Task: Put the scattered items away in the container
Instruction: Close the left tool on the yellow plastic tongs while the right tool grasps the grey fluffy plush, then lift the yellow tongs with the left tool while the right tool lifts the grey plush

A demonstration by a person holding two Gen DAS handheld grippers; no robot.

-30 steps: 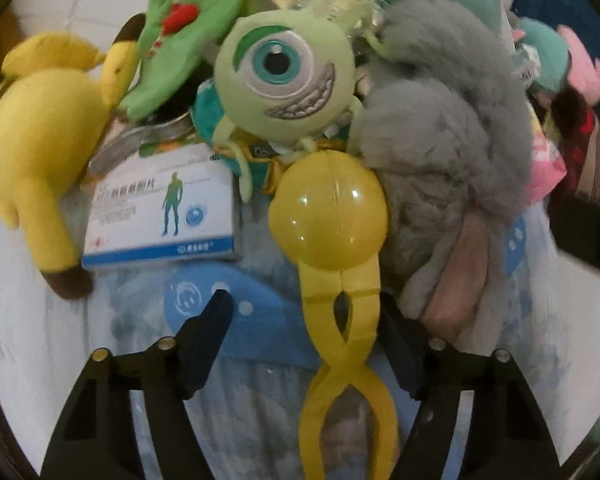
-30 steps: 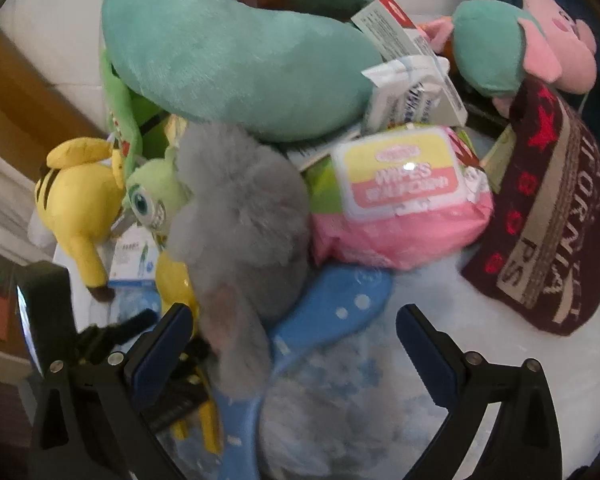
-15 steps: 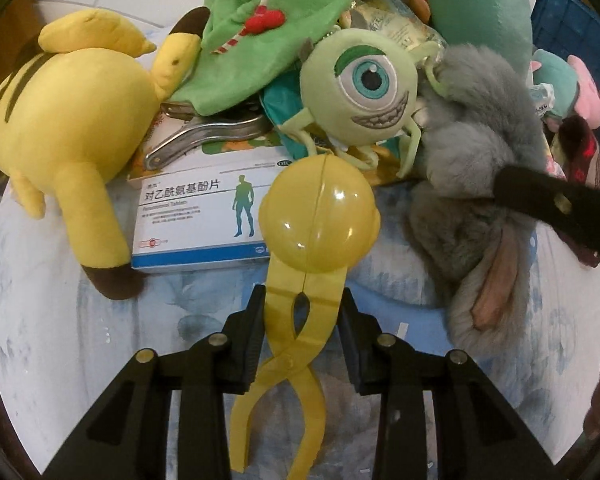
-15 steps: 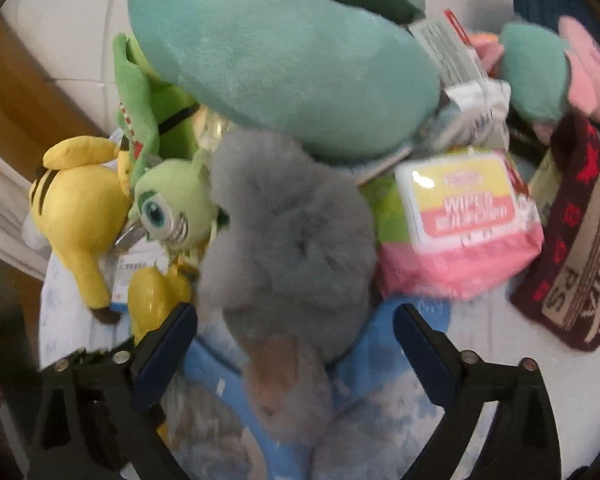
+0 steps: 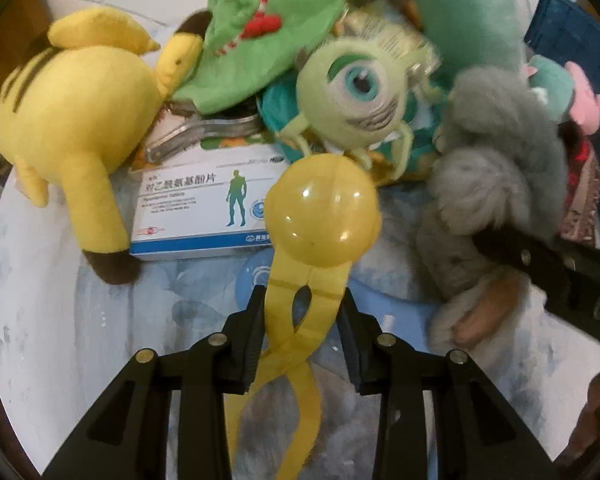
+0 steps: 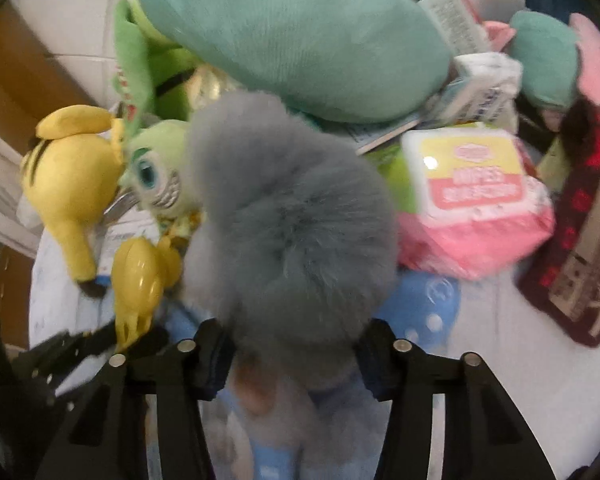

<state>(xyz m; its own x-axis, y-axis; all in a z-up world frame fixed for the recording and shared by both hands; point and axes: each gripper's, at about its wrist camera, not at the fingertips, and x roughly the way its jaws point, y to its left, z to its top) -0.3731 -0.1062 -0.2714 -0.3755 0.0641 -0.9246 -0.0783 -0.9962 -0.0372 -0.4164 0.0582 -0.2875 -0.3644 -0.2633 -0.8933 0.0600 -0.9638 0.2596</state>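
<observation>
Left gripper [image 5: 302, 312]: jaws clamped on the handles of the yellow plastic ball-shaped scoop tongs [image 5: 323, 220], centre of the left wrist frame
Right gripper [image 6: 294, 354]: jaws closed around the fluffy grey plush toy [image 6: 292, 216], lower centre of the right wrist frame
Neighbours: white-and-blue medicine box [image 5: 204, 208] left of the tongs' ball; yellow striped plush [image 5: 72, 120] at far left; blue crate [image 5: 576, 44] at upper right

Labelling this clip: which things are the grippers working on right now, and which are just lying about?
In hand:
left gripper shut on the yellow scoop
right gripper around the grey plush

Lying about:
yellow plush
medicine box
wipes pack
one-eyed green plush
</observation>
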